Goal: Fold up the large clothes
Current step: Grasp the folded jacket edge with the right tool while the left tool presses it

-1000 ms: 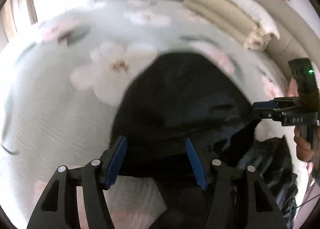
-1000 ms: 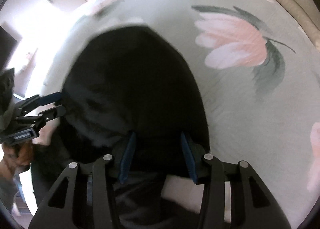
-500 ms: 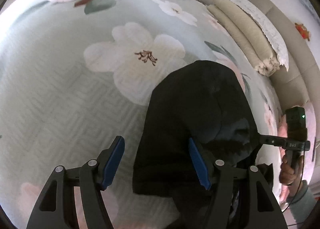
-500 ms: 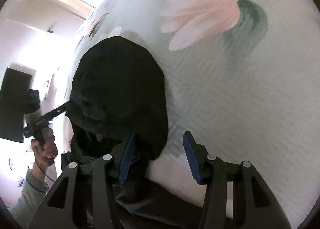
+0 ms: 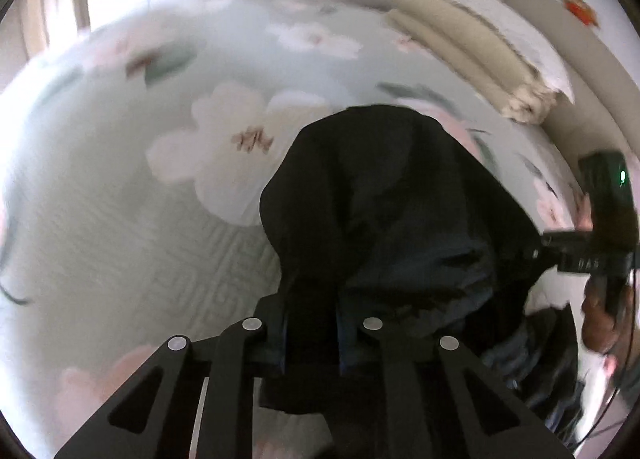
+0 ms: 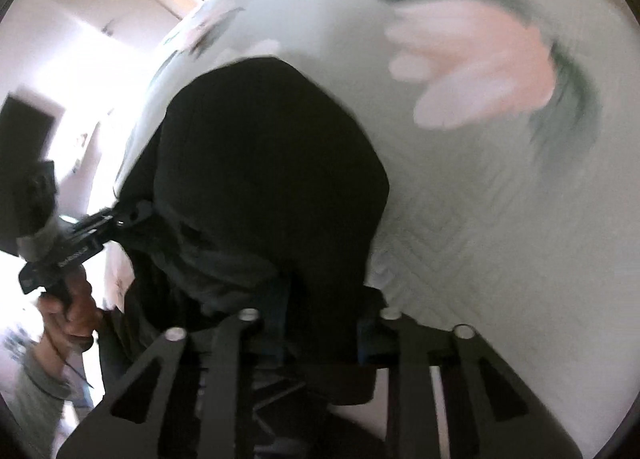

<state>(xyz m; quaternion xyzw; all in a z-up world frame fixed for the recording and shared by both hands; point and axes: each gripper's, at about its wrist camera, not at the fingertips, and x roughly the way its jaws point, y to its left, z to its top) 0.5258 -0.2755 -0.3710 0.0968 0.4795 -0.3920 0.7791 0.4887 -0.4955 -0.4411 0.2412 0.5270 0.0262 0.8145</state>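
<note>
A large black garment [image 5: 384,211] lies on the floral bed cover, its near end bunched toward me. My left gripper [image 5: 310,335] is shut on the garment's near edge, cloth pinched between the blue pads. My right gripper [image 6: 322,323] is shut on the garment [image 6: 260,163] at its other near corner. Each gripper also shows in the other's view: the right one [image 5: 540,253] at the garment's right edge, the left one [image 6: 120,217] at its left edge, both with cloth in the fingers.
The pale green quilted bed cover [image 5: 120,227] with large white and pink flowers [image 6: 472,67] spreads all around. A stack of folded cream bedding [image 5: 472,47] lies at the far right by the headboard. The bed's near edge is below the grippers.
Both grippers were open over the garment's near edge half a second ago. Now both have shut on the cloth and the views have tilted and blurred.
</note>
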